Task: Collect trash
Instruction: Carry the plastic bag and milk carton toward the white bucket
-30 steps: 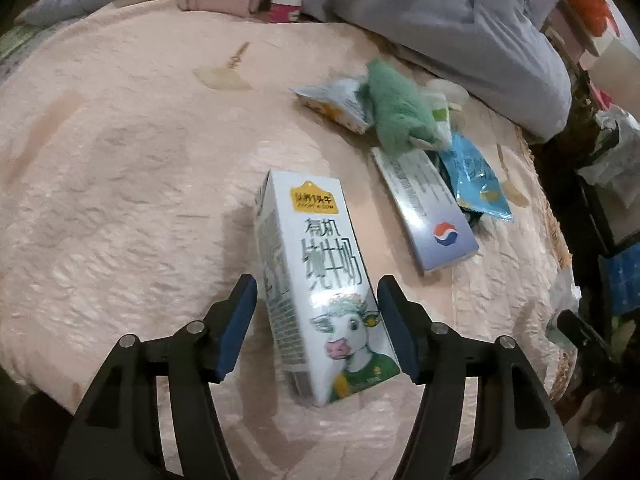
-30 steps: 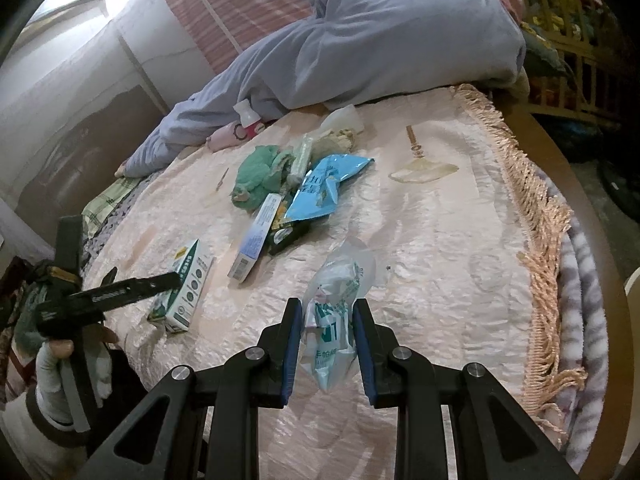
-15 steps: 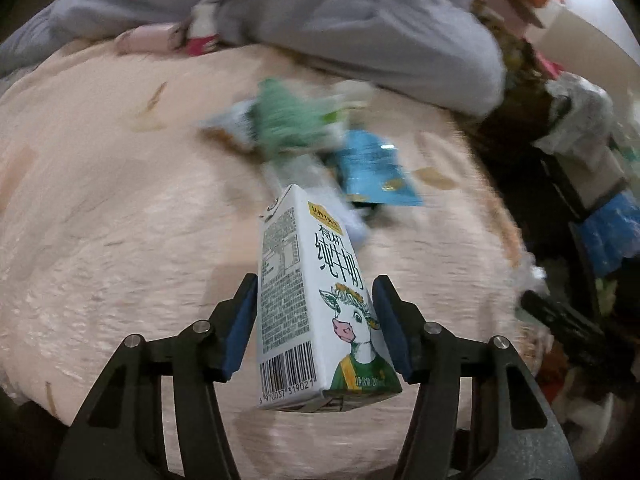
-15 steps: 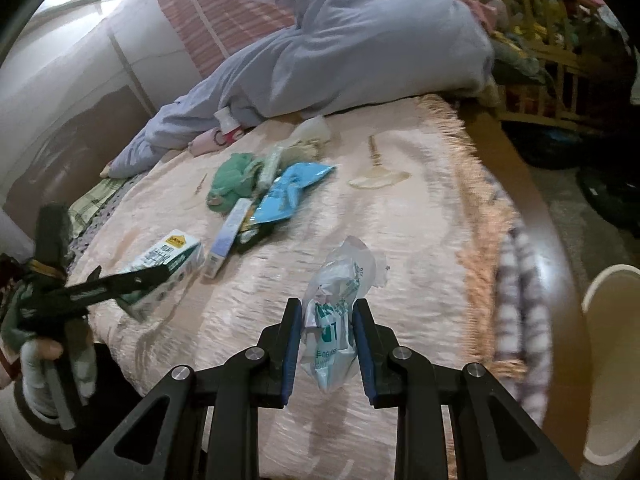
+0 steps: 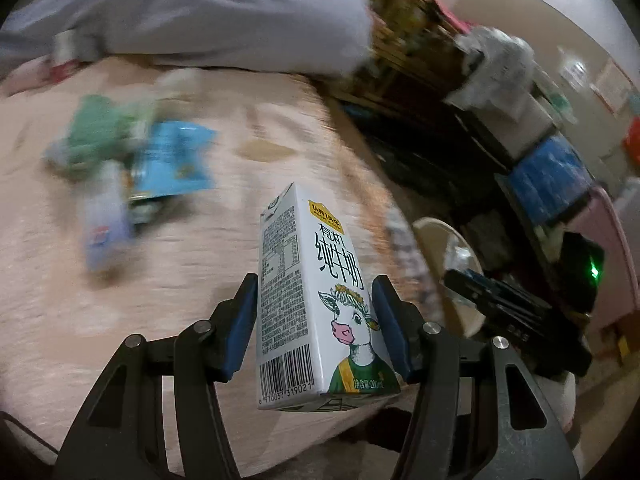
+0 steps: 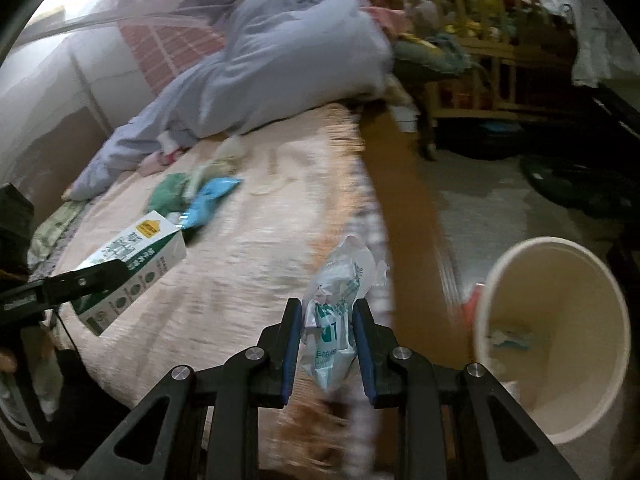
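My left gripper [image 5: 312, 308] is shut on a white milk carton [image 5: 316, 300] with a cartoon cow, held in the air above the pink bedspread [image 5: 140, 280]. The carton also shows in the right wrist view [image 6: 132, 264], at the left. My right gripper [image 6: 328, 332] is shut on a crumpled clear plastic wrapper [image 6: 336, 320] with green print, held near the bed's edge. A cream waste bin [image 6: 560, 344] stands on the floor to the right of it, with a scrap inside. The bin's rim also shows in the left wrist view [image 5: 436, 232].
More litter lies on the bed: a blue packet [image 5: 176, 160], a green cloth [image 5: 96, 136] and a long pale box [image 5: 104, 220]. A grey quilt [image 6: 280, 68] is heaped at the back. Wooden furniture [image 6: 480, 80] and clutter stand beyond the bed.
Both grippers have swung right toward the bin. The left one lifted the carton off the bed. The bin has come much closer in the right wrist view.
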